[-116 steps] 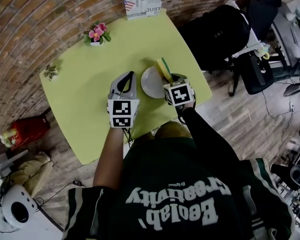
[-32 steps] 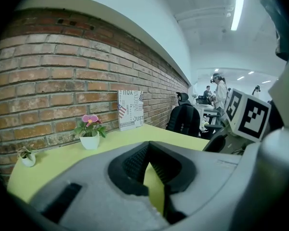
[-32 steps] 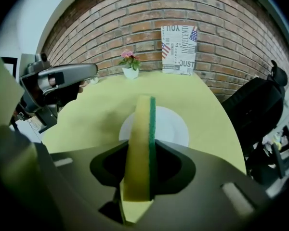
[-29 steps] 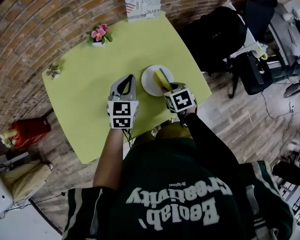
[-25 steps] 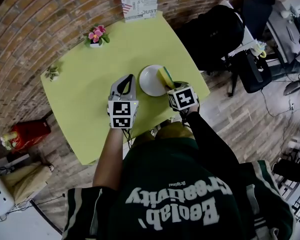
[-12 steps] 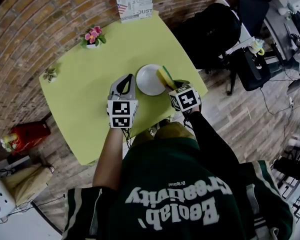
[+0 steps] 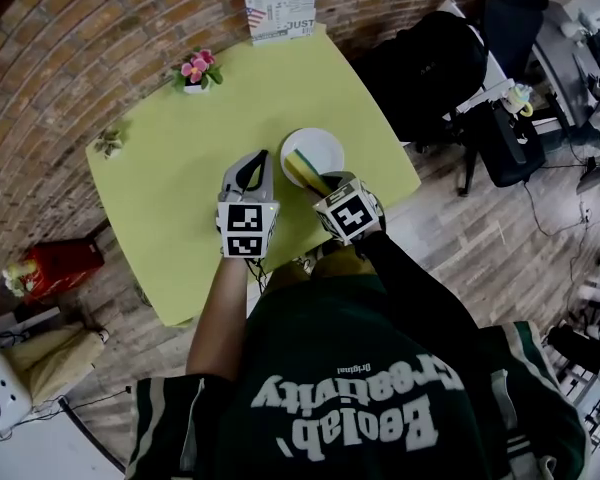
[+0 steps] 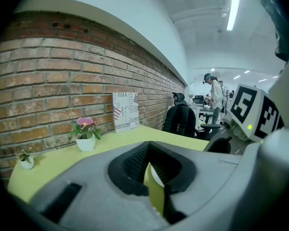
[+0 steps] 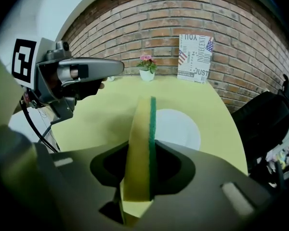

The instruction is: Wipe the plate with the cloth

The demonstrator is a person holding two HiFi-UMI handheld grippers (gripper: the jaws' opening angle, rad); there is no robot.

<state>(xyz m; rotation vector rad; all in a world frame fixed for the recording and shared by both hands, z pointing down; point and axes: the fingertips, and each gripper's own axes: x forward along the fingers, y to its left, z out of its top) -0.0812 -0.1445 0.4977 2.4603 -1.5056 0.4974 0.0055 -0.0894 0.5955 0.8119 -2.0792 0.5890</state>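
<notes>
A white plate (image 7: 320,149) lies on the lime-green table (image 7: 180,208), near its front right edge. My right gripper (image 7: 321,182) is shut on a yellow sponge with a green scrub face (image 7: 301,167), which reaches over the plate's front left part. In the right gripper view the sponge (image 9: 140,143) stands on edge between the jaws, with the plate (image 9: 179,127) just beyond it. My left gripper (image 7: 254,162) hovers left of the plate, shut with nothing in it. A sliver of the plate (image 8: 156,176) shows through its jaws.
A pink flower pot (image 7: 196,71), a small plant (image 7: 107,143) and a printed sign card (image 7: 280,3) stand along the table's far edges by the brick wall. A black office chair (image 7: 435,63) stands right of the table. A red bag (image 7: 52,262) lies on the floor at the left.
My right gripper has swung left and toward me, carrying the sponge from the plate's right side to its front left. The left gripper has stayed in place.
</notes>
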